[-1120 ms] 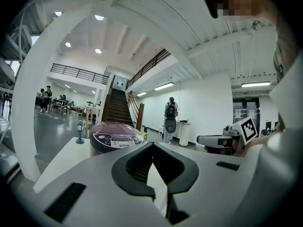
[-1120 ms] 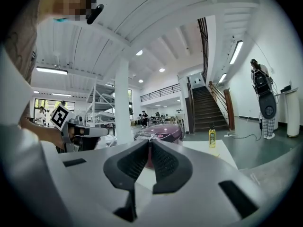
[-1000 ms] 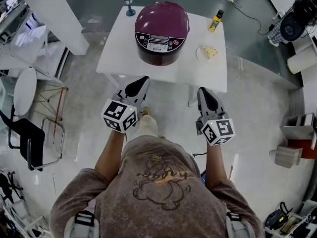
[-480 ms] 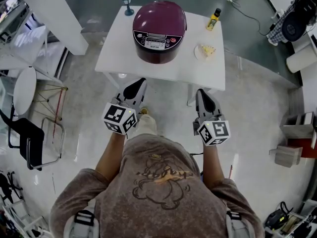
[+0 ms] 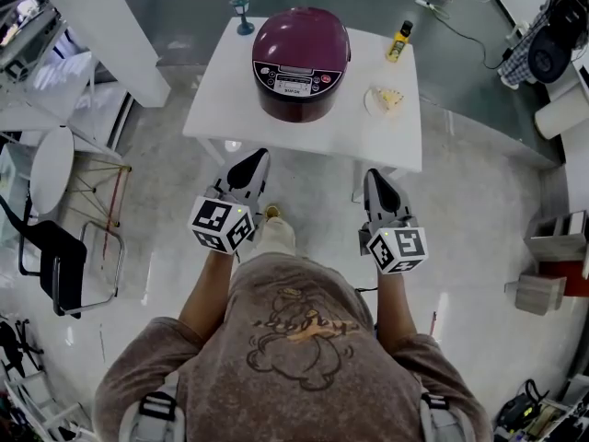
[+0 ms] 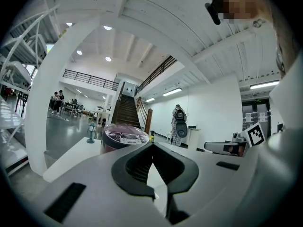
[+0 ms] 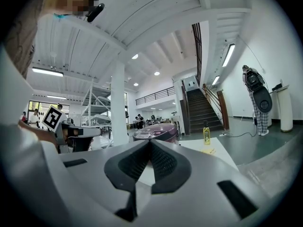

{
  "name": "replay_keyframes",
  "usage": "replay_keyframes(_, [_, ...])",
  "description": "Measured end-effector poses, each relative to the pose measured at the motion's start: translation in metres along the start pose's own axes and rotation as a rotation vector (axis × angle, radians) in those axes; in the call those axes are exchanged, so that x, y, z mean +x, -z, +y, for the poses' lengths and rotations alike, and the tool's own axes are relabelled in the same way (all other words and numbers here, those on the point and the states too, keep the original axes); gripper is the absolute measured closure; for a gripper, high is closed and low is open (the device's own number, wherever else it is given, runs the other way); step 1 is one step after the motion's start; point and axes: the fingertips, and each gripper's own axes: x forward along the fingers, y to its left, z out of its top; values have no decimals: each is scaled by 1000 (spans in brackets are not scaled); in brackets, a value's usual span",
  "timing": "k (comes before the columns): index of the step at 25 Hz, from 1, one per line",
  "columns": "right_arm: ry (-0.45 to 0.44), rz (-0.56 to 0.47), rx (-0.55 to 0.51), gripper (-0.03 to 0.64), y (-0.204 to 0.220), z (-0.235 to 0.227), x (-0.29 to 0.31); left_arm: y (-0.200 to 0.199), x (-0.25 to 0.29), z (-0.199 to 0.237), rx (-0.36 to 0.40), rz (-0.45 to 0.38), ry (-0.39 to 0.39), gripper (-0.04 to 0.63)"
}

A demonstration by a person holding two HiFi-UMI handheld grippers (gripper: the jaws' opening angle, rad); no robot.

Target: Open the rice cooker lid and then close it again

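A wide stretch of grey floor (image 5: 479, 201) is seen around the white table (image 5: 221, 95). Open room is left on the table's near side and to its right. To the table's left the space is narrowed by a white pillar (image 5: 101, 26) and, further out, by a black chair (image 5: 55, 265). The table's near edge is unobstructed, and a strip of bare floor lies between that edge and both tools.

The purple rice cooker (image 5: 301, 63) is set on the table's far middle with its lid down and its control panel turned toward the near edge. Bare tabletop is left on either side of it.

The left gripper (image 5: 258, 157) and the right gripper (image 5: 374, 177) are held level just short of the table's near edge, well apart from each other. In each gripper view the jaws are seen pressed tip to tip, with nothing caught between them.

A plate of food (image 5: 386, 99) lies on the table's right side, a yellow bottle (image 5: 398, 40) stands at its far right corner, and a small lamp figure (image 5: 241, 13) at its far left corner.

Against the picture from a second ago, little is changed. Both grippers are found at much the same spot before the table's edge, still closed, and the lid is still shut.
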Motion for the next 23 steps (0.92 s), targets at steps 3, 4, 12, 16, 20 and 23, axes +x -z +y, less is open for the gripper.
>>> replay_keyframes(3, [5, -6, 0, 617, -1, 0, -1, 0, -2, 0, 2, 1, 0, 575])
replay_keyframes(4, [8, -7, -1, 617, -2, 0, -2, 0, -2, 0, 2, 1, 1, 575])
replay_keyframes(12, [18, -9, -5, 617, -4, -1, -9, -3, -5, -3, -2, 0, 4, 575])
replay_keyframes(16, [20, -10, 0, 615, -4, 1, -11, -3, -5, -5, -12, -3, 10, 575])
replay_keyframes(20, [20, -15, 18, 617, -6, 3, -13, -4, -4, -7, -26, -7, 11, 575])
replay_keyframes(23, [21, -16, 16, 617, -7, 3, -13, -5, -3, -8, -34, -10, 12, 575])
